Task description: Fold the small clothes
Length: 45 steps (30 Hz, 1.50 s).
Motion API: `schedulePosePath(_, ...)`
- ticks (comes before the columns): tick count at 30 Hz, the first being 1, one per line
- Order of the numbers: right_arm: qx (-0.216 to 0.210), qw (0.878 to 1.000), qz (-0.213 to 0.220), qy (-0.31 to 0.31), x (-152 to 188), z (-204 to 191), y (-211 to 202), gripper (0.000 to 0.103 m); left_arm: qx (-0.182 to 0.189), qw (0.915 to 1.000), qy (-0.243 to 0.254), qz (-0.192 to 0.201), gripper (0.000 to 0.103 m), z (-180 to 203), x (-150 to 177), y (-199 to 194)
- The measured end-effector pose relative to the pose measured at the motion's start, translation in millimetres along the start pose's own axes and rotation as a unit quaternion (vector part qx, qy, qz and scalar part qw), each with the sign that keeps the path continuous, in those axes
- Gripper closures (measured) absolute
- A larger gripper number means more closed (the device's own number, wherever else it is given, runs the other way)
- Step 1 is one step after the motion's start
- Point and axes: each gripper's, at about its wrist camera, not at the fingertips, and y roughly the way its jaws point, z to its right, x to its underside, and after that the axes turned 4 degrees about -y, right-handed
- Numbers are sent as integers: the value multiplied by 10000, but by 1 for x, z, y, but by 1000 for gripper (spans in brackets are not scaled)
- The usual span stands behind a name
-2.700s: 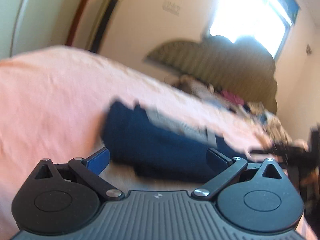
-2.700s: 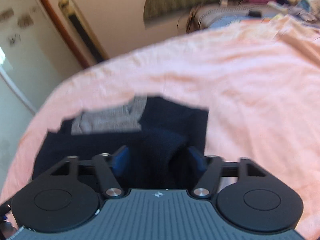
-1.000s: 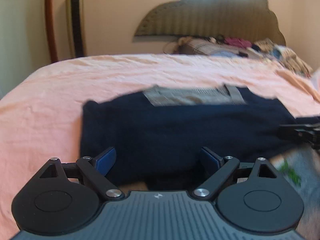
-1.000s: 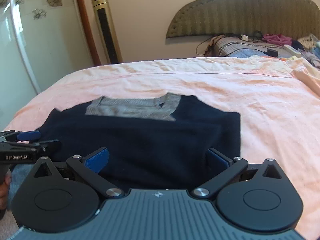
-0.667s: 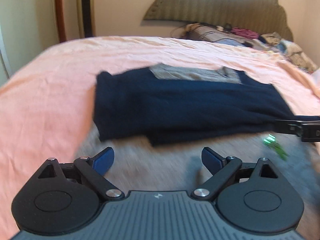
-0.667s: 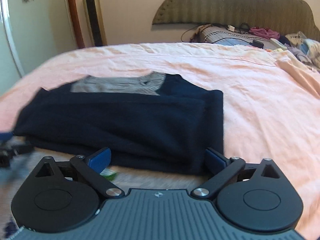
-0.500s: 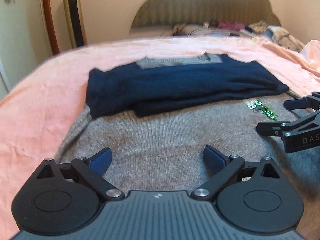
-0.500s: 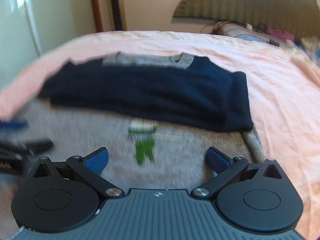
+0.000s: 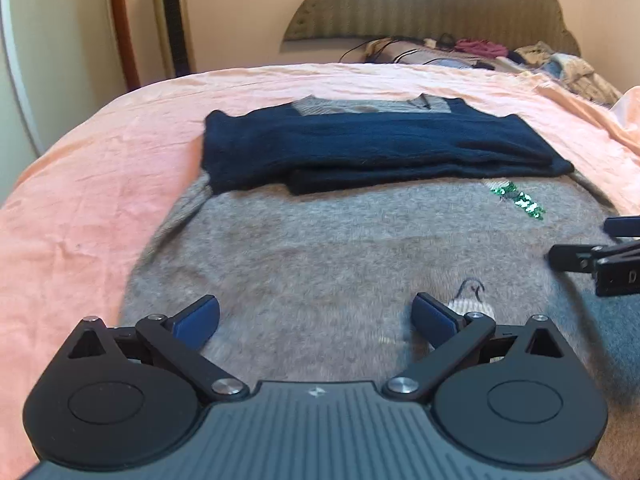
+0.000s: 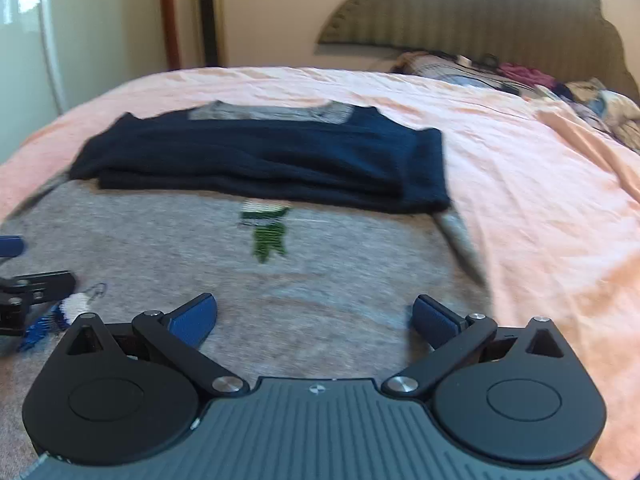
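A wide bed under a wrinkled peach-pink sheet (image 9: 100,168) fills the scene, with a padded olive headboard (image 9: 432,8) at the far end. Spread flat on the sheet is a fuzzy grey knitted sweater (image 9: 320,248), its navy-blue sleeves (image 9: 360,152) folded across the chest, just below the grey collar. The black left gripper (image 9: 316,316) hovers low over the sweater's near hem, blue-padded jaws spread wide, holding nothing. The black right gripper (image 10: 316,316) sits beside it over the same hem, jaws equally wide and empty. A small green sequin motif (image 9: 520,200) glitters just below the sleeves.
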Motion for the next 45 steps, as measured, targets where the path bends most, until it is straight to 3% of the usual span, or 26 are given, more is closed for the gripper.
schedulePosePath(3, -374, 9993, 45, 6, 13, -10, -18, 0, 246, 9997, -16, -44, 0, -1, 14, -12)
schedulePosePath(4, -413, 9990, -56, -140, 21, -14, -19, 0, 221, 9997, 57, 133, 0, -1, 23, -14)
schedulePosePath(6, -352, 9980, 258, -464, 34, -19, -21, 0, 237, 9996, -15, 144, 0, -5, 24, -15)
schedulePosePath(7, -390, 9987, 202, -260, 31, -12, -22, 0, 148, 9999, 0, 86, 0, -6, 22, -15)
schedulePosePath(9, 122, 9996, 62, -241, 27, -4, -26, 0, -109, 9999, 25, -1, 0, -10, 19, -22)
schedulePosePath(10, 131, 9999, 31, -86, 25, 4, -32, 0, -141, 9999, -37, -9, 0, -16, 19, -29)
schedulePosePath(13, -372, 9964, 258, 713, 31, 46, -56, 0, -67, 9990, -430, 75, 0, -46, 25, -44)
schedulePosePath(15, -214, 9926, 243, 1168, 38, 74, -59, 1, -100, 9967, -809, -27, 0, -70, 28, -40)
schedulePosePath(16, -158, 9907, 172, 1339, 41, 86, -56, 8, -192, 9947, -1004, -109, 1, -80, 29, -36)
schedulePosePath(20, -443, 9881, 69, 1473, 42, 101, -46, 15, -147, 9925, -1211, -3, 1, -88, 25, -30)
schedulePosePath(21, -543, 9884, 25, 1420, 38, 99, -44, 23, -109, 9930, -1172, 19, 8, -86, 23, -28)
schedulePosePath(22, -684, 9887, -42, 1334, 34, 96, -41, 44, -205, 9941, -1063, 71, 29, -83, 22, -27)
schedulePosePath(23, -692, 9899, -128, 1234, 31, 92, -38, 57, -374, 9949, -927, 121, 44, -78, 20, -26)
schedulePosePath(24, -701, 9914, -204, 1083, 29, 88, -38, 83, -397, 9953, -868, 143, 76, -77, 18, -26)
schedulePosePath(25, -728, 9918, -240, 1019, 27, 89, -37, 92, -284, 9950, -946, 109, 91, -81, 16, -27)
schedulePosePath(27, -766, 9914, -197, 1044, 27, 94, -40, 94, -217, 9922, -1225, 31, 96, -90, 12, -31)
schedulePosePath(35, -708, 9861, -62, 1499, 45, 118, -49, 95, -140, 9925, -1215, 63, 98, -106, 26, -40)
schedulePosePath(36, -798, 9825, -123, 1680, 44, 119, -51, 87, -82, 9917, -1280, 4, 96, -107, 26, -43)
schedulePosePath(38, -1182, 9736, -169, 1946, 46, 123, -58, 55, 214, 9888, -1468, -150, 83, -113, 28, -49)
schedulePosePath(39, -1340, 9714, -144, 1955, 48, 121, -65, 35, 403, 9869, -1545, -210, 59, -115, 30, -53)
schedulePosePath(40, -1426, 9710, -175, 1911, 50, 119, -70, 30, 635, 9842, -1636, -230, 34, -118, 34, -57)
schedulePosePath(41, -1519, 9709, -262, 1833, 52, 115, -72, 31, 830, 9809, -1744, -210, 25, -118, 40, -61)
schedulePosePath(42, -1572, 9722, -347, 1703, 55, 109, -71, 40, 923, 9792, -1795, -186, 23, -116, 45, -64)
schedulePosePath(43, -1493, 9764, -422, 1504, 57, 103, -69, 65, 840, 9821, -1681, -149, 24, -109, 48, -65)
schedulePosePath(44, -1252, 9832, -428, 1256, 58, 98, -69, 83, 688, 9866, -1476, -99, 26, -102, 49, -65)
schedulePosePath(45, -1249, 9839, -418, 1211, 57, 99, -68, 93, 525, 9899, -1315, -52, 53, -96, 48, -64)
